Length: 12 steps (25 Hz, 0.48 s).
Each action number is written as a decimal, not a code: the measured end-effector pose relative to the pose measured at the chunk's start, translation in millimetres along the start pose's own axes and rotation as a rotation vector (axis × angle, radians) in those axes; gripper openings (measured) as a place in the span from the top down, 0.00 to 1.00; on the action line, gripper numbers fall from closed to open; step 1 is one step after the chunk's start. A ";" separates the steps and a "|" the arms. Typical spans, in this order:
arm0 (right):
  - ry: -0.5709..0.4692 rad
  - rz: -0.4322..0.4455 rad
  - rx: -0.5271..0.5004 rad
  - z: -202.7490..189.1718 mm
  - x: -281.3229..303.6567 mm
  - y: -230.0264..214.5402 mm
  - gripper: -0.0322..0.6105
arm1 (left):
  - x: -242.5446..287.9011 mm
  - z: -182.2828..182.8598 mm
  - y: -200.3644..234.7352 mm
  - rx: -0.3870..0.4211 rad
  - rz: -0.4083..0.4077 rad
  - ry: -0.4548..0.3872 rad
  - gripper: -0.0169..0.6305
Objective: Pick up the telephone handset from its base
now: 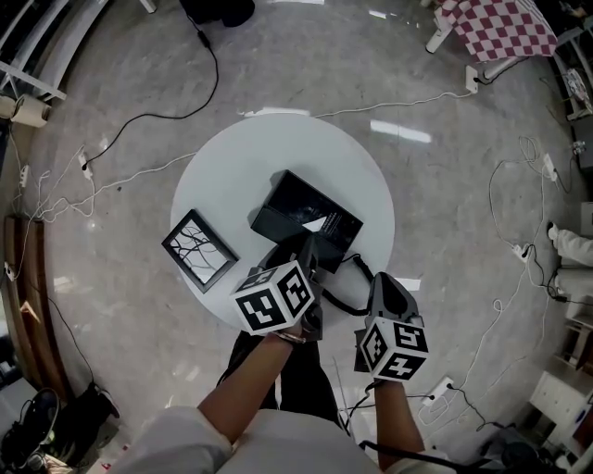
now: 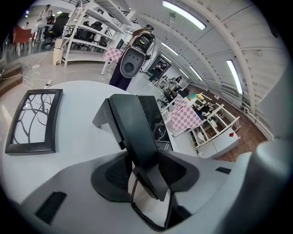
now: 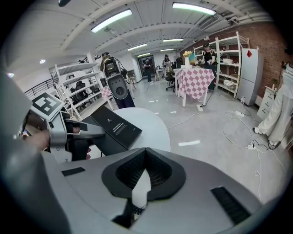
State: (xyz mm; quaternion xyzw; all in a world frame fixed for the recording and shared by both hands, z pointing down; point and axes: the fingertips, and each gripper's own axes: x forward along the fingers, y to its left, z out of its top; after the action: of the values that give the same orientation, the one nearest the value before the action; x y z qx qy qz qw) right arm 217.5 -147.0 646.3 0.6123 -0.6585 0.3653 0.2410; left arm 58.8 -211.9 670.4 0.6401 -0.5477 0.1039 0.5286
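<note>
The black telephone base [image 1: 310,215] sits in the middle of a round white table [image 1: 241,157]. In the left gripper view the dark handset [image 2: 132,128] runs lengthwise between the jaws of my left gripper [image 2: 146,162], whose pads press on its near end from both sides. A coiled cord [image 2: 146,220] hangs under it. From the head view my left gripper [image 1: 298,255] covers most of the handset at the base's near edge. My right gripper [image 1: 384,289] hovers just right of it at the table's near rim. In its own view the right gripper [image 3: 144,161] is shut with nothing in it.
A black picture frame [image 1: 199,250] lies flat on the table's left side, also in the left gripper view [image 2: 32,121]. Cables [image 1: 139,120] trail across the shiny floor around the table. A table with a checkered cloth [image 1: 505,28] stands far off, and a person's legs [image 1: 296,380] are below the near rim.
</note>
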 end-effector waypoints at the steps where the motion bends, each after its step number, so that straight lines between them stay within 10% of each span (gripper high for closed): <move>1: 0.000 0.001 0.001 -0.5 -0.1 0.3 0.91 | -0.4 -0.5 0.0 -0.007 0.002 -0.001 0.68; 12: -0.023 0.002 0.010 6.5 -3.6 2.3 0.91 | -4.1 2.0 -1.0 -0.117 -0.021 0.022 0.75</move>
State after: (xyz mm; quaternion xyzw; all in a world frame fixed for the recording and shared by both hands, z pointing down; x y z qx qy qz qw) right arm 216.6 -149.8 639.0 0.6167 -0.6601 0.3618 0.2302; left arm 57.2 -211.2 666.0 0.6126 -0.5405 0.0731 0.5720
